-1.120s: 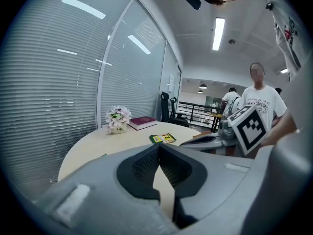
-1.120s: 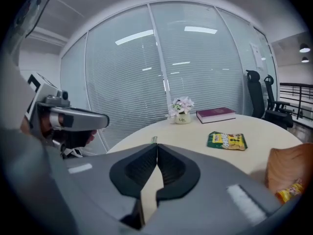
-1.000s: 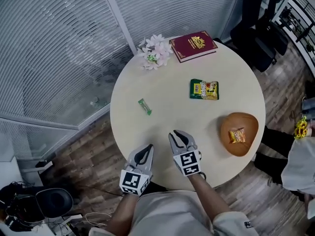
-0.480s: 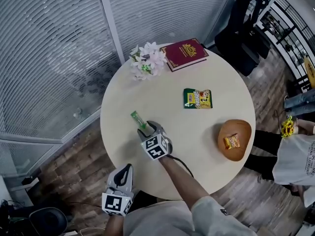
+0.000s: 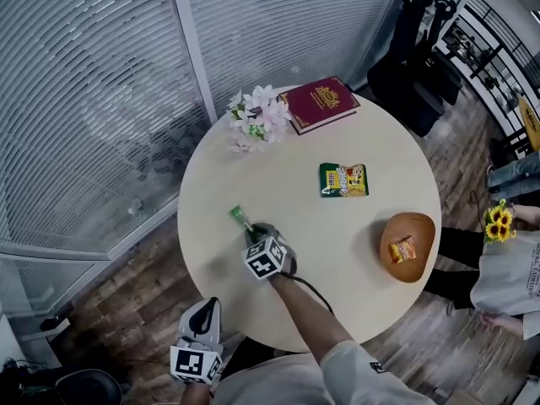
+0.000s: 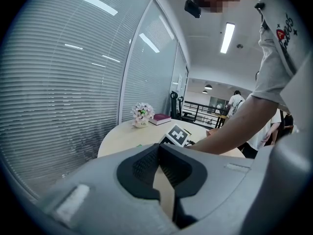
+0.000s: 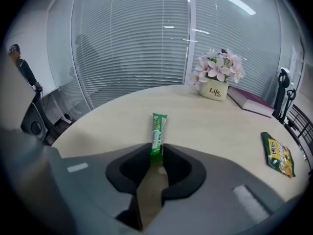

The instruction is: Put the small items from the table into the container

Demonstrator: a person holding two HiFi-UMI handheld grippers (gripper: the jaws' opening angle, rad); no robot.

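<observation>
A thin green stick packet lies on the round beige table near its left edge. My right gripper points down at it, jaws closing, with the packet's near end pinched between the tips. My left gripper hangs off the table's near edge, shut and empty; its tips meet in the left gripper view. A brown bowl at the table's right edge holds an orange snack. A green-and-yellow snack packet lies mid-table, also at the right of the right gripper view.
A pot of pale flowers and a dark red book stand at the table's far side. Glass walls with blinds run behind the table. A person with yellow flowers stands past the bowl. Black bags sit at the back right.
My right gripper has gone from the table's near edge out to the green stick and down onto it. The left gripper has drawn back off the table toward my body.
</observation>
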